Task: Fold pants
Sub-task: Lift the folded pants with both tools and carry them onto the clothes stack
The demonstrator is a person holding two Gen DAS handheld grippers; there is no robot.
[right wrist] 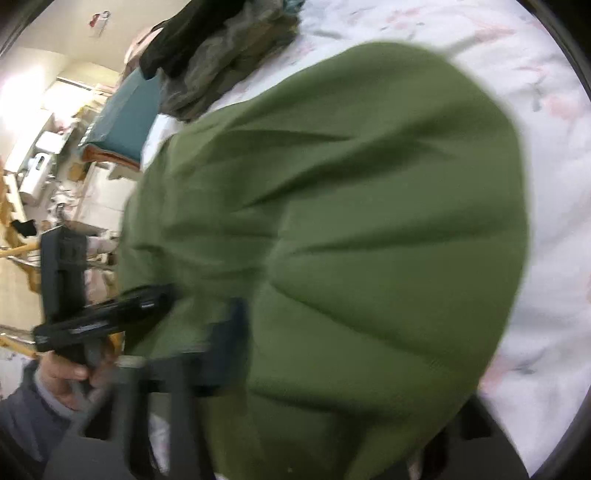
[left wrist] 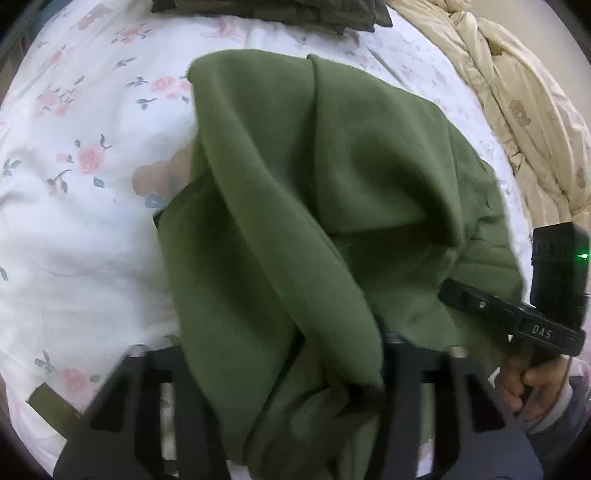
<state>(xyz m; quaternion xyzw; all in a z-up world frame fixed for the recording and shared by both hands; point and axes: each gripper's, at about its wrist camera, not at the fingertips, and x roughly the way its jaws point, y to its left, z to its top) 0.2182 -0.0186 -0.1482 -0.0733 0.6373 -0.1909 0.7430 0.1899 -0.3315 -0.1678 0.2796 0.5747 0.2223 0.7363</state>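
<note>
The green pants (left wrist: 314, 206) lie bunched on the white floral bedsheet (left wrist: 74, 229) and drape over both grippers. My left gripper (left wrist: 295, 398) is shut on a fold of the pants, the cloth hanging between its black fingers (left wrist: 406, 369). The right gripper's body (left wrist: 517, 321) shows at the right edge, held by a hand. In the right wrist view the pants (right wrist: 351, 240) fill the frame and cover my right gripper (right wrist: 332, 387), which is shut on the cloth; one finger (right wrist: 225, 339) shows. The left gripper's body (right wrist: 103, 317) is at the left.
A dark folded garment (left wrist: 277, 14) lies at the far edge of the bed, also in the right wrist view (right wrist: 221, 55). A cream quilt (left wrist: 517, 92) is bunched on the right. A green strap (left wrist: 51, 406) lies near left. Room furniture (right wrist: 44, 166) stands beyond the bed.
</note>
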